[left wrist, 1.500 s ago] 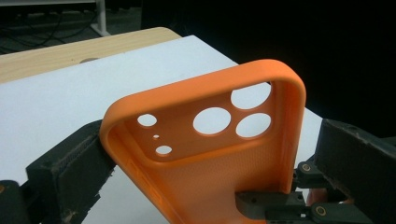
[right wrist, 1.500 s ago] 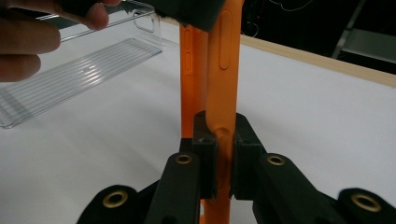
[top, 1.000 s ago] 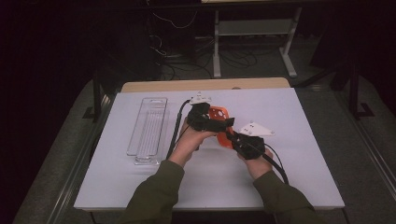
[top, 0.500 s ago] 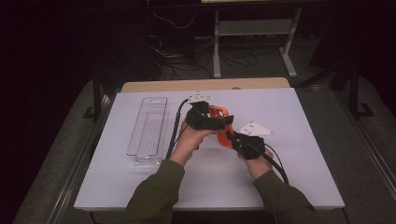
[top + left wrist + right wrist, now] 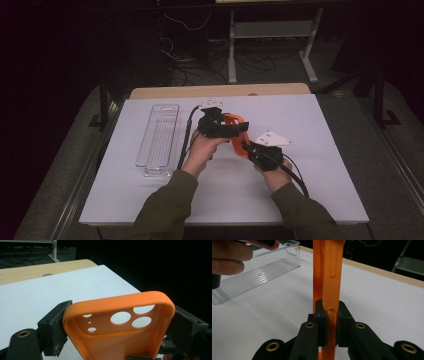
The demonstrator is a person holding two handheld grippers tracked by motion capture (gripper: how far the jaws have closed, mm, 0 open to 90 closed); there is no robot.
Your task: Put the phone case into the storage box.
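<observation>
One orange phone case (image 5: 235,131) is up. One clear plastic tray (image 5: 158,140) lies left of it. Two tongs: left (image 5: 239,131), right (image 5: 246,148).

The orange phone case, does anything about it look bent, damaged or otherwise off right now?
Slightly: where the right gripper pinches the orange phone case, its soft side wall dents between the pads. Its camera end sits between the left gripper pads, undamaged. The clear tray lies flat.

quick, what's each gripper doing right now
left gripper: jaws just closing across the orange phone case, pads touching its sides.
right gripper: shut on the case's edge.
</observation>
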